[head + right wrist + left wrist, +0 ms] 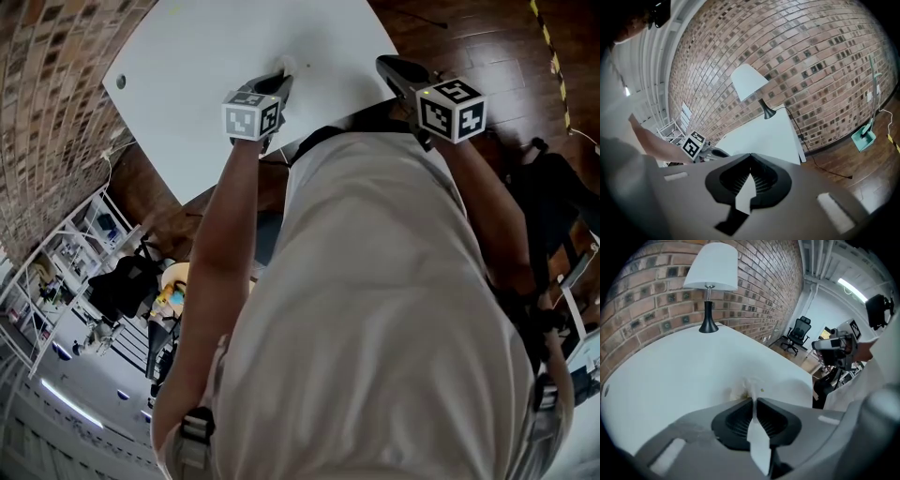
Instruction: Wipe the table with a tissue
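Tissue (749,389) pinched in left gripper (753,401) jaws, close to desk (670,376) edge. Open desk runs ahead to lamp (711,282). Right gripper (750,157) jaws pressed together, empty.

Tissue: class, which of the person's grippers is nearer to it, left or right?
Left. The left gripper is shut on the tissue; the right gripper hangs apart, by the table's edge.

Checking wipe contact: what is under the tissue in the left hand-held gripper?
The white table lies below the tissue pinched in the left hand-held gripper, with a small speck beside it. The spot directly beneath the tissue is covered.
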Demonstrator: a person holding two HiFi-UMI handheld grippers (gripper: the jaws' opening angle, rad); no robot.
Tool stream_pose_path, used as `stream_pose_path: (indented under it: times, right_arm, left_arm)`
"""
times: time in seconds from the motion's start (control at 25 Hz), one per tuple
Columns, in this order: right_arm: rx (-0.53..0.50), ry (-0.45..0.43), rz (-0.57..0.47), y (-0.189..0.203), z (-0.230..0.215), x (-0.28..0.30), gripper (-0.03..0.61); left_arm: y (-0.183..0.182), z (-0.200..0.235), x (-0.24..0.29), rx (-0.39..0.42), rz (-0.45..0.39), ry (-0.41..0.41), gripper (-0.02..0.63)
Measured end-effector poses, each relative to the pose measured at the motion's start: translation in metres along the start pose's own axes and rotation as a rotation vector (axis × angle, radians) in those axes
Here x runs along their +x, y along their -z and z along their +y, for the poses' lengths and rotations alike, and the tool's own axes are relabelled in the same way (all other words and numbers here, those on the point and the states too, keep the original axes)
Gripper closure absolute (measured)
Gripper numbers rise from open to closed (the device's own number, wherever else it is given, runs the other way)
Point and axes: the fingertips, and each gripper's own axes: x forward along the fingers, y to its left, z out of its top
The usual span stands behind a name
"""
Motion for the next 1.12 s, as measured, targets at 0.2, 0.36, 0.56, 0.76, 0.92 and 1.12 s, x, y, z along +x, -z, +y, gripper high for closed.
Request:
stream_pose_path:
  times: [0.2,0.36,0.56,0.76,0.92,1.12]
  right_arm:
    - [0.015,0.023,-0.018,0.001,-0.006,-0.010,0.571]
    - [0.017,0.049,-0.025,0.003,-0.023,-0.027,0.571]
    - [0.041,0.053,-0.033,0.008,-0.030,-0.034,0.571]
    - [0.048,0.040,-0.030,0.008,-0.029,-0.029,0.571]
    - [0.047,0.042,-0.040,0.004,-0.032,-0.032,0.571]
    - [0.053,0.046,-0.025,0.005,-0.036,-0.031,0.571]
  left_arm:
    - [-0.013,0.019,0.015,0.074,0.116,-0.055,0.575]
    - [-0.016,0.012,0.026,0.122,0.202,-0.065,0.577]
    - [-0.010,-0.005,0.034,0.201,0.218,-0.030,0.578]
    - [-0.008,-0.045,0.044,0.278,0.231,0.036,0.578]
    - [-0.005,-0.084,0.055,0.309,0.231,0.099,0.578]
    - [0.012,-0.126,0.055,0.360,0.245,0.205,0.580]
